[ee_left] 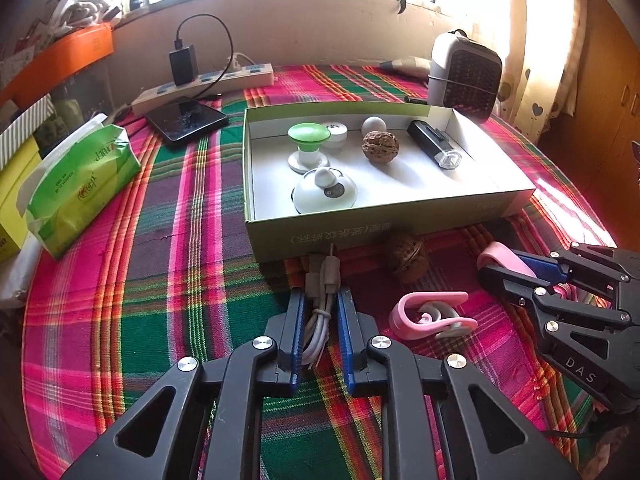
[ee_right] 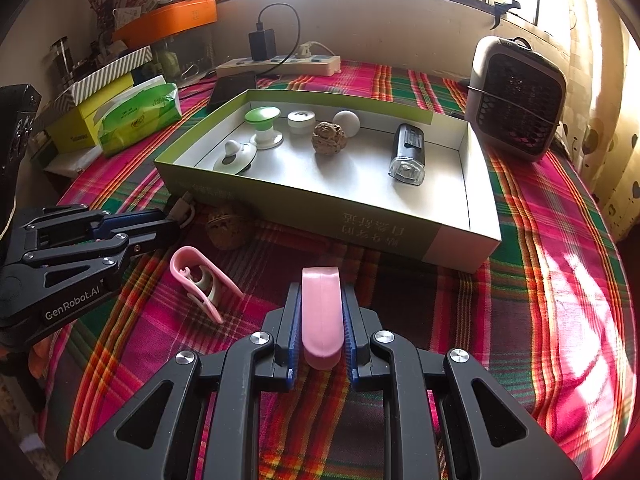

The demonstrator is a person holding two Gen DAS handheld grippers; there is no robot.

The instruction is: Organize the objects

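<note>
Gripping on both sides: left gripper point(ee_left: 322, 300) has its blue pads pinching a bundled grey cable point(ee_left: 320, 312), plugs poking out past the fingertips toward the box point(ee_left: 360, 232); the bundle's long axis runs along the fingers, straight at the box's near wall. Right gripper point(ee_right: 320, 300) is clamped on a pink clip point(ee_right: 322, 316), also lengthwise between the pads, rounded end toward the camera, far end pointing at the near wall of the box. No earlier picture, so only the grip itself is told: pads pressed on both items, nothing spread. The box sits mid-table on the plaid cloth point(ee_left: 160, 280) and already holds a green knob point(ee_left: 308, 140), a walnut point(ee_left: 380, 146), a white ball point(ee_left: 374, 125), a bike light point(ee_left: 434, 144) and a white domed piece point(ee_left: 325, 192). Left out on the cloth: a second walnut point(ee_left: 406, 256) just outside the near wall, between the two grippers, and a second pink clip point(ee_left: 428, 316) near the table's front edge, closer to the left gripper. Key relation: the box lies directly ahead of and beyond both sets of fingertips, its near wall standing between held items and tray floor, so either load likely has to go up and over that wall. The left one's plugs nearly touch the wall; the right one sits a bit further back.
</note>
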